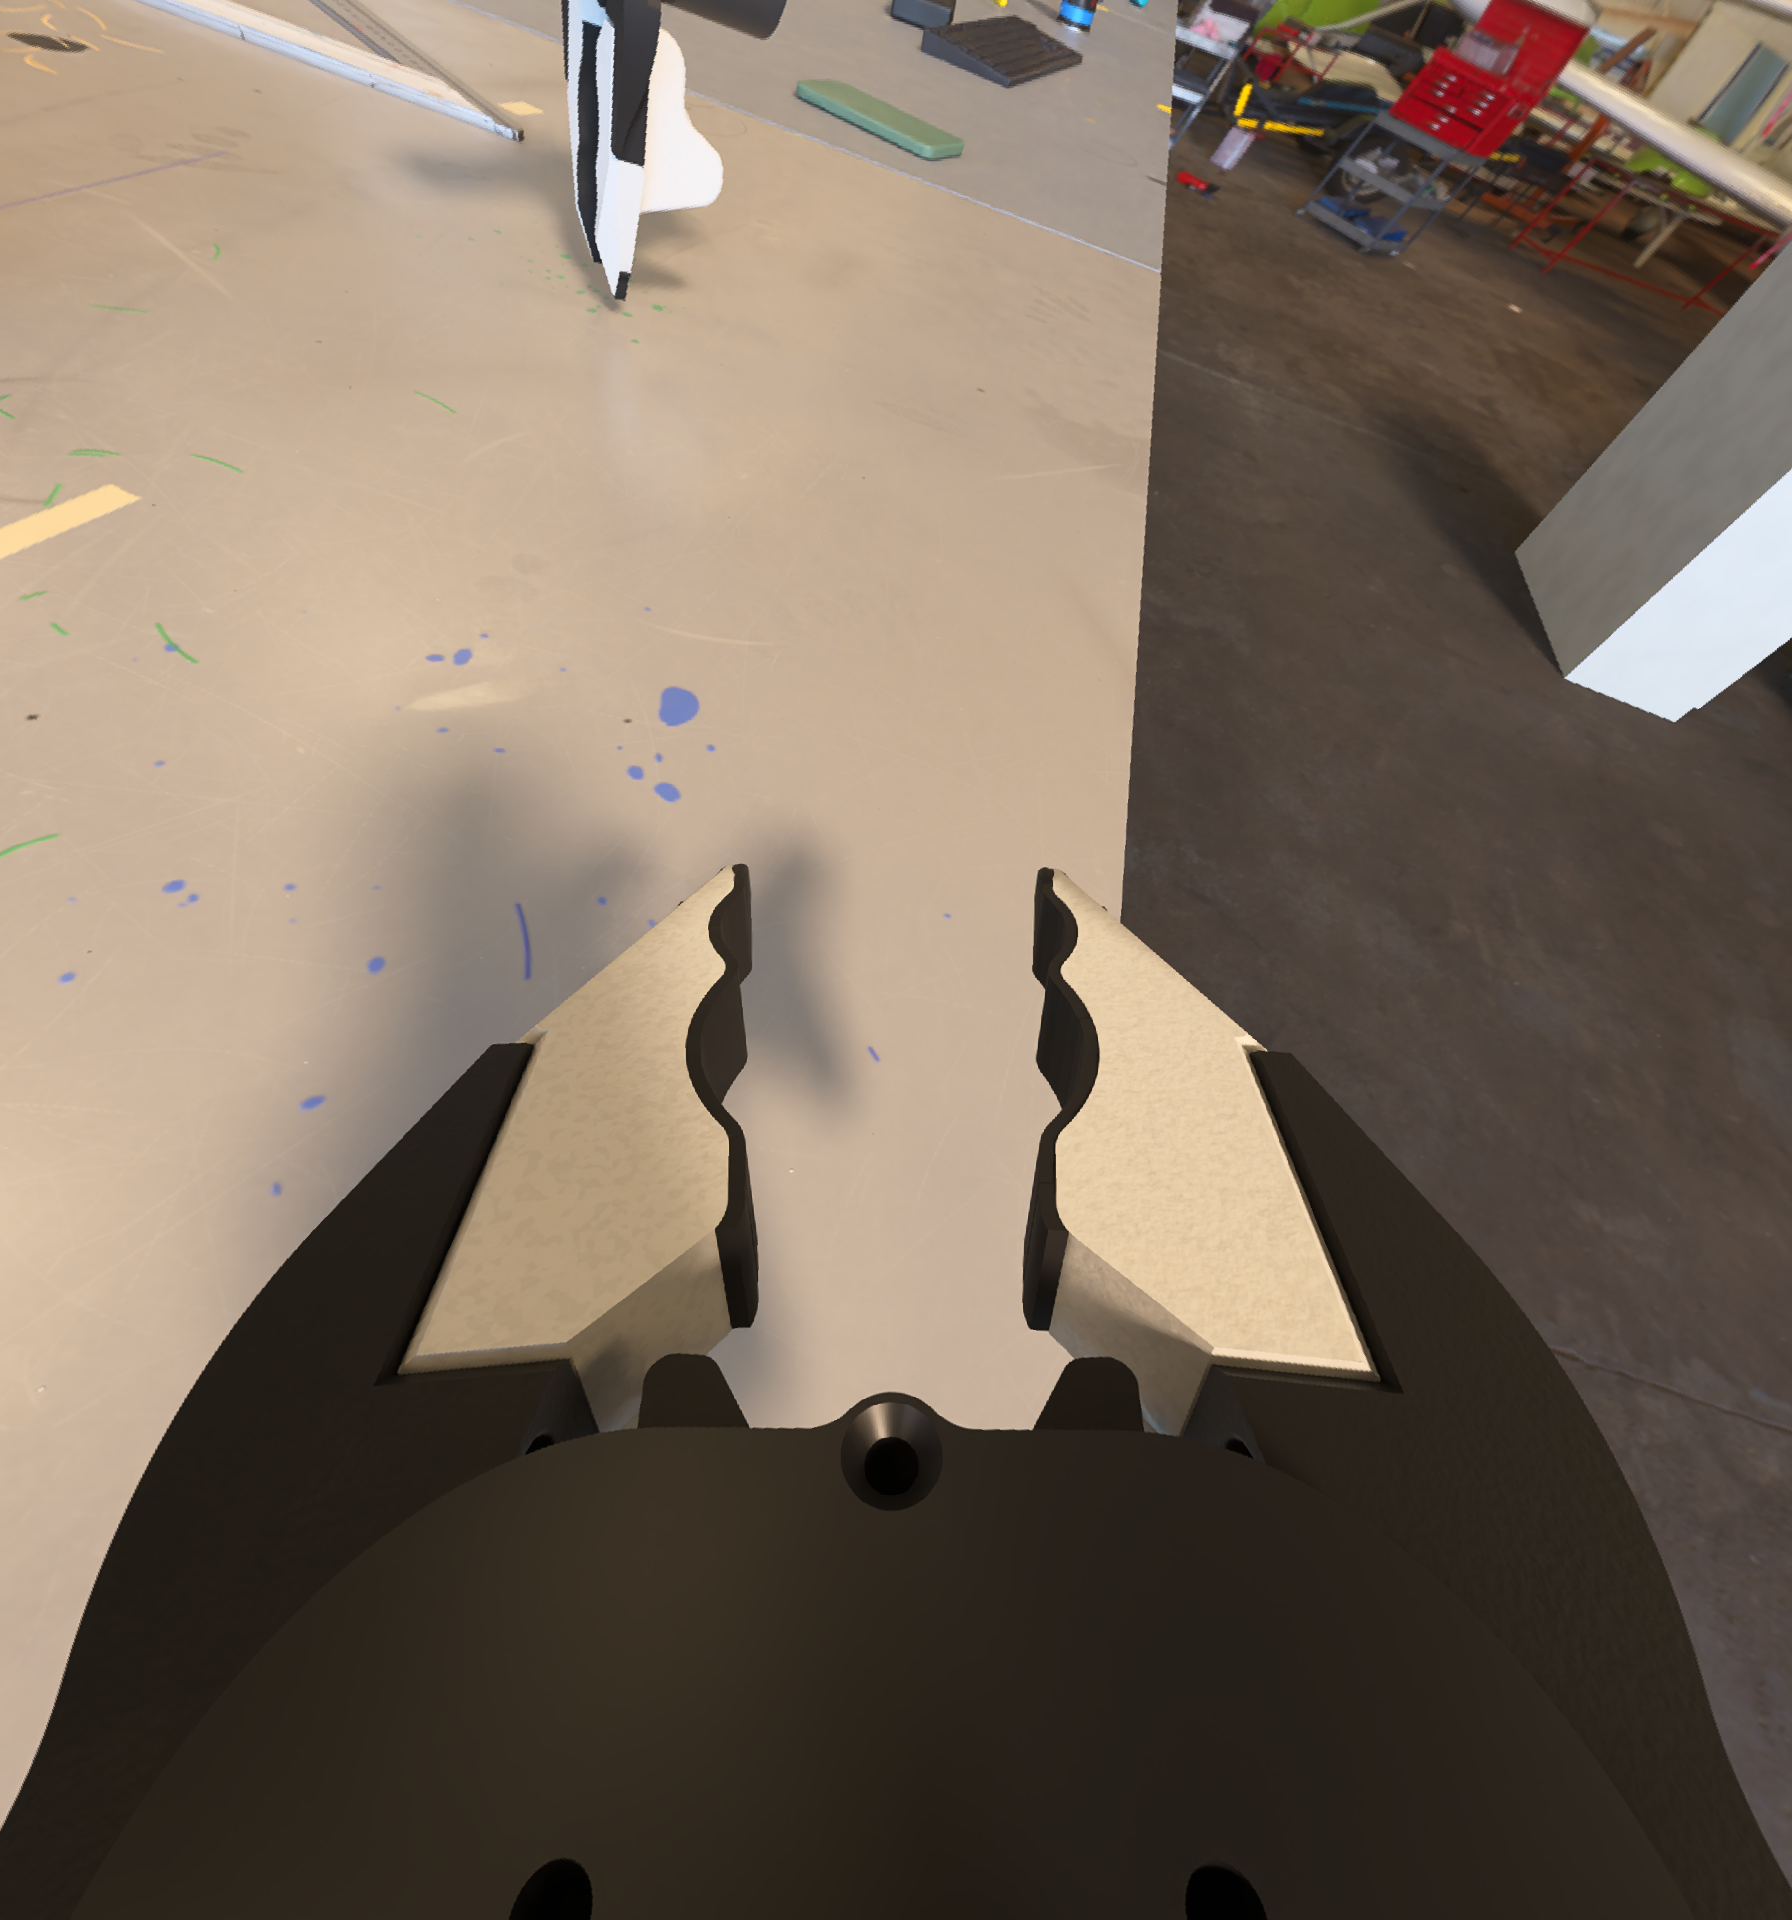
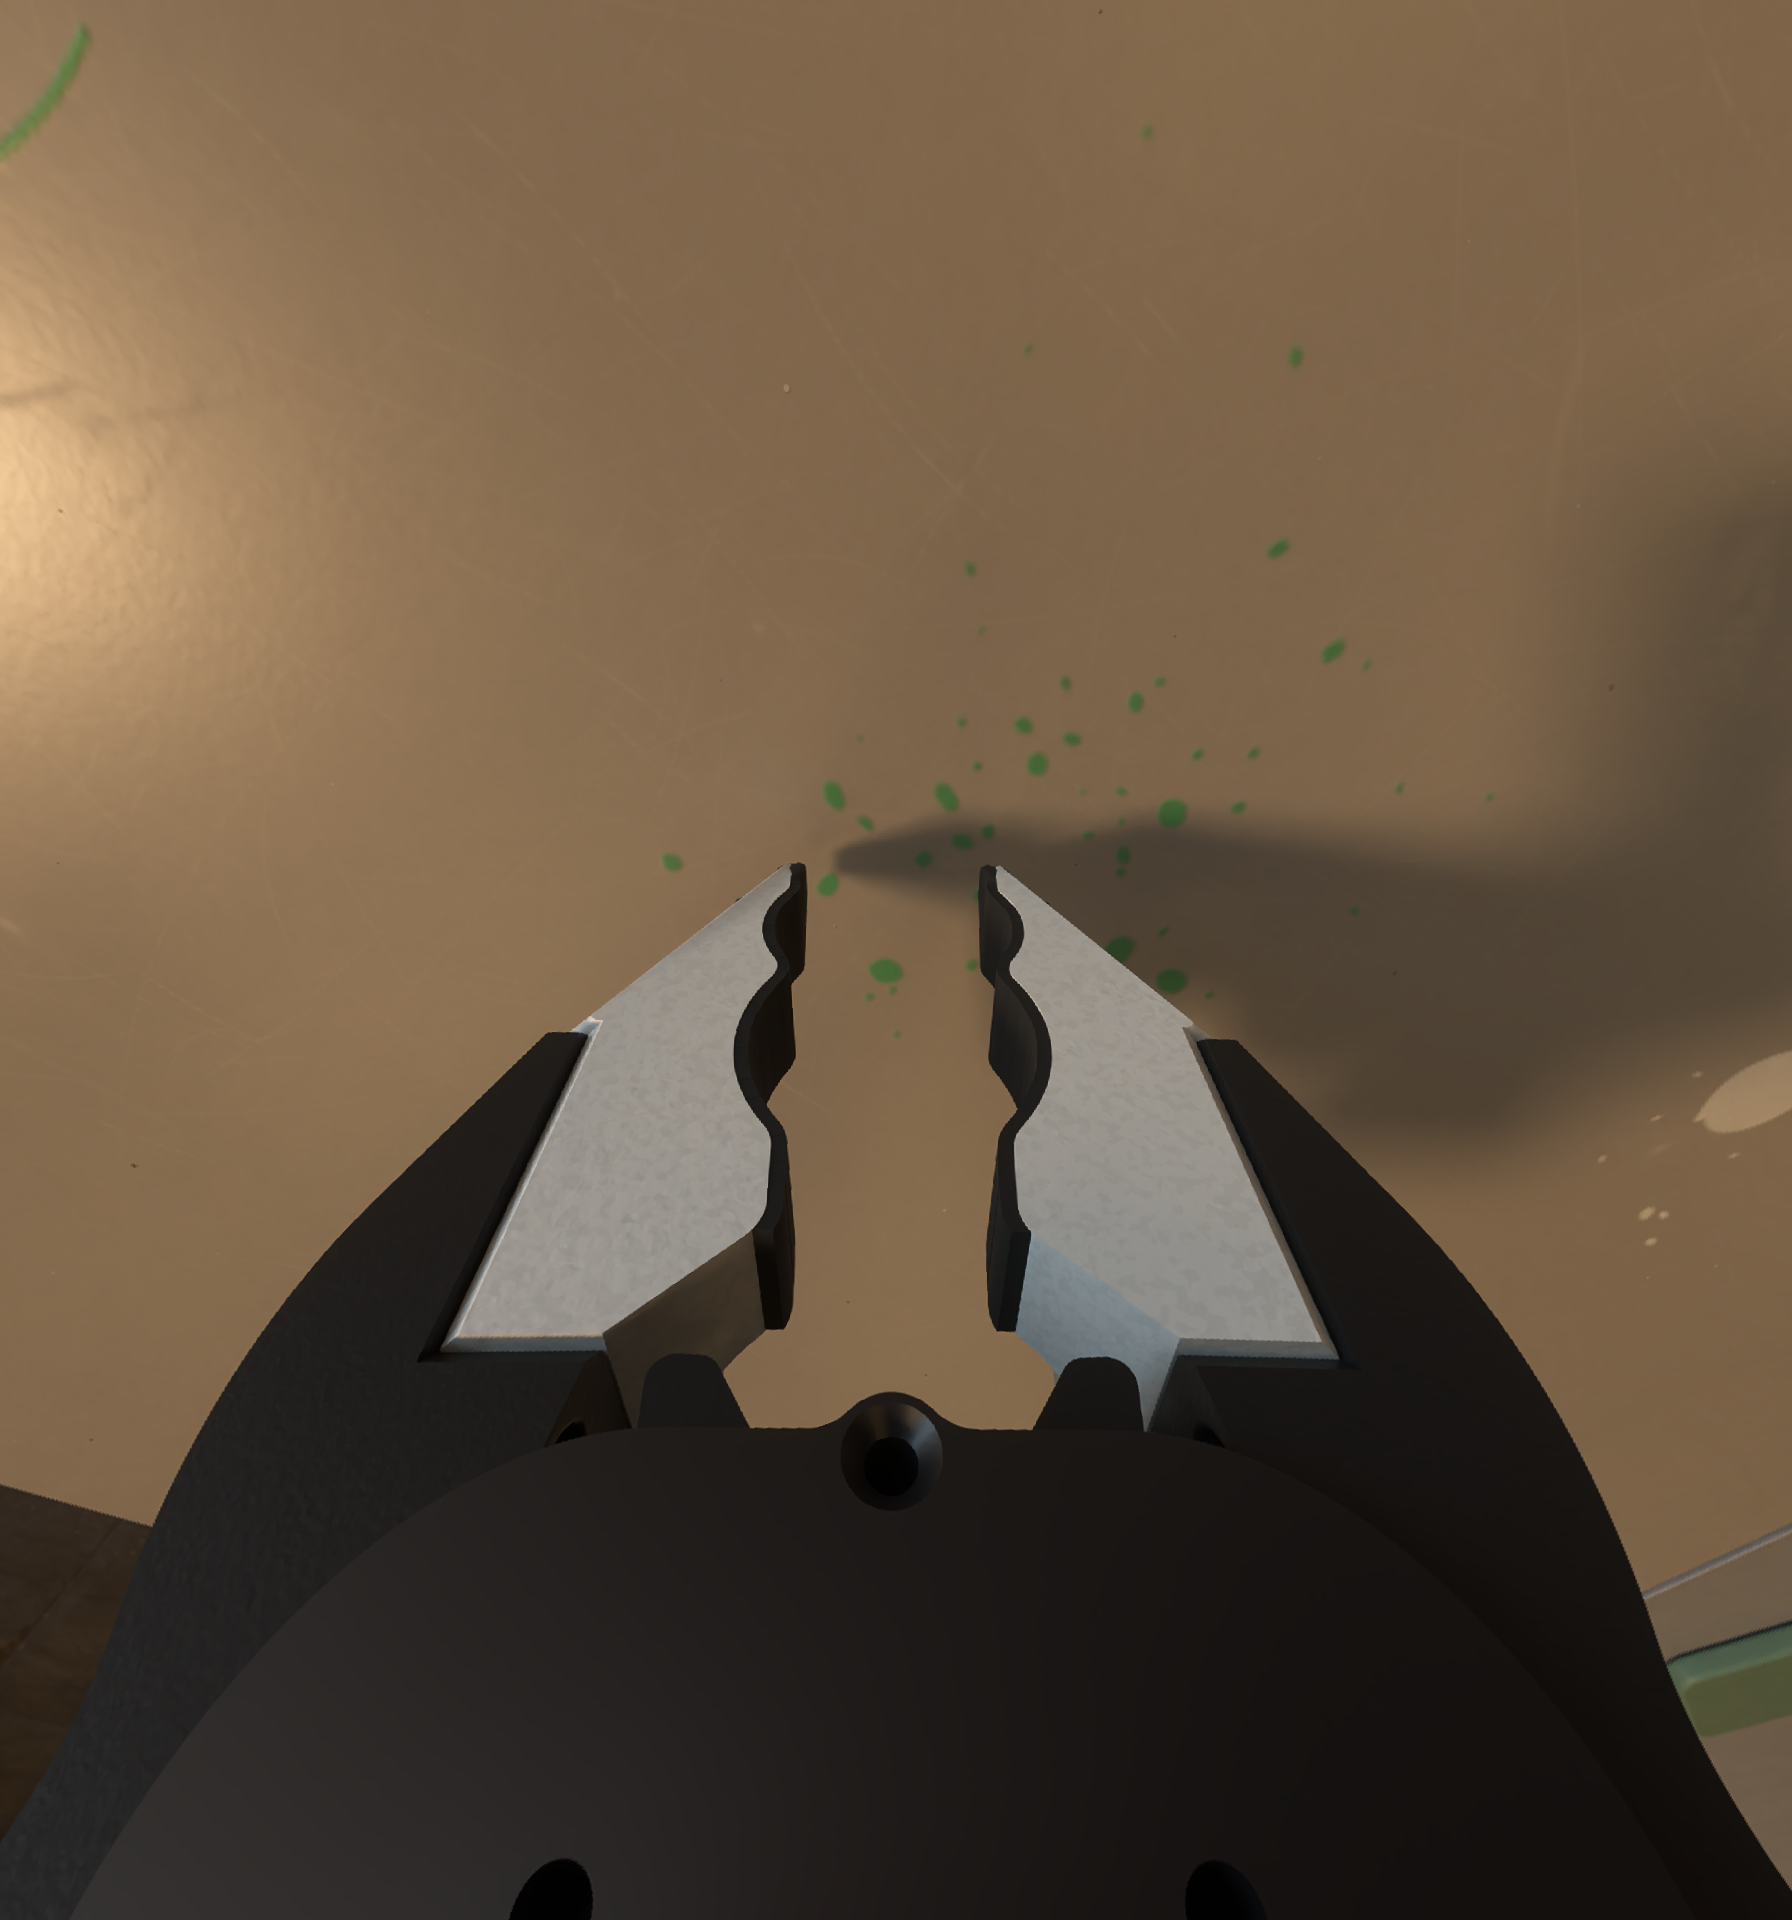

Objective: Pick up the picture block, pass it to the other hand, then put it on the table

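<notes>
I see no picture block in either view. My left gripper (image 1: 892, 883) is open and empty, held above the paint-speckled tan table (image 1: 456, 468) near its right edge. My right gripper (image 2: 892, 883) is also open and empty, pointing down at a patch of green specks on the table with its tips close to the surface. It also shows far off in the left wrist view (image 1: 617, 275) as a white and black shape pointing down over the same green specks.
A green flat pad (image 1: 879, 120) and a dark ridged wedge (image 1: 1001, 50) lie at the far end of the table. A long metal strip (image 1: 352, 62) lies at the far left. The table edge (image 1: 1141, 623) drops to the floor, where a grey-white box (image 1: 1723, 499) stands.
</notes>
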Action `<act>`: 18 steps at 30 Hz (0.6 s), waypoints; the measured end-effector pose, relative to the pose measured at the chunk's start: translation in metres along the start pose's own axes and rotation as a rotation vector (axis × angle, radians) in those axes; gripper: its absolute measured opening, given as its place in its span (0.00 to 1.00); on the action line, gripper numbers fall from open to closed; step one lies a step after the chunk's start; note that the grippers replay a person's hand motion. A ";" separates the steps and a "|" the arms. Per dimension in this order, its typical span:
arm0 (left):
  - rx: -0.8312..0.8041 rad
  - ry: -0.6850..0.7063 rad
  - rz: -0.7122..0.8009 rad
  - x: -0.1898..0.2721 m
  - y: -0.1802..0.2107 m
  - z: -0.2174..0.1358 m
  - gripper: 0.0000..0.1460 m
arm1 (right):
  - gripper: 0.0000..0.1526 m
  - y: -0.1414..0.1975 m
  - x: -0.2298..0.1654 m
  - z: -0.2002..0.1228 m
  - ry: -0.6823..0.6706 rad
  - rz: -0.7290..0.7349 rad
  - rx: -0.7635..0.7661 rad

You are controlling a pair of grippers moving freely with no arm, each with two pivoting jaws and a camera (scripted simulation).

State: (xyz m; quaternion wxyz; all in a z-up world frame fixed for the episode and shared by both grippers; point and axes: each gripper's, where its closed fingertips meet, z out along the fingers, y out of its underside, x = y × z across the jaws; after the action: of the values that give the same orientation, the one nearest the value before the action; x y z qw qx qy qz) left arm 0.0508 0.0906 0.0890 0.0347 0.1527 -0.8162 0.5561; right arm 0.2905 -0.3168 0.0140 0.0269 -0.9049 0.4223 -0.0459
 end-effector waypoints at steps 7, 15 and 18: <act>0.004 -0.013 -0.006 -0.004 0.000 -0.001 0.38 | 0.22 0.000 0.001 0.000 0.003 0.001 0.005; 0.006 -0.097 0.001 -0.017 0.001 -0.005 0.53 | 0.37 -0.026 -0.018 -0.088 0.178 0.104 0.448; 0.021 -0.153 0.020 -0.026 -0.001 -0.009 0.56 | 0.35 -0.047 -0.099 -0.150 0.060 0.116 0.921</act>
State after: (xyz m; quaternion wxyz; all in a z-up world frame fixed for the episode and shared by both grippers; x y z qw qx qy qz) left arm 0.0745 0.1044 0.0877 -0.0348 0.1870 -0.8121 0.5517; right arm 0.2472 -0.2117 0.1610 0.4162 -0.7719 0.4084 -0.2533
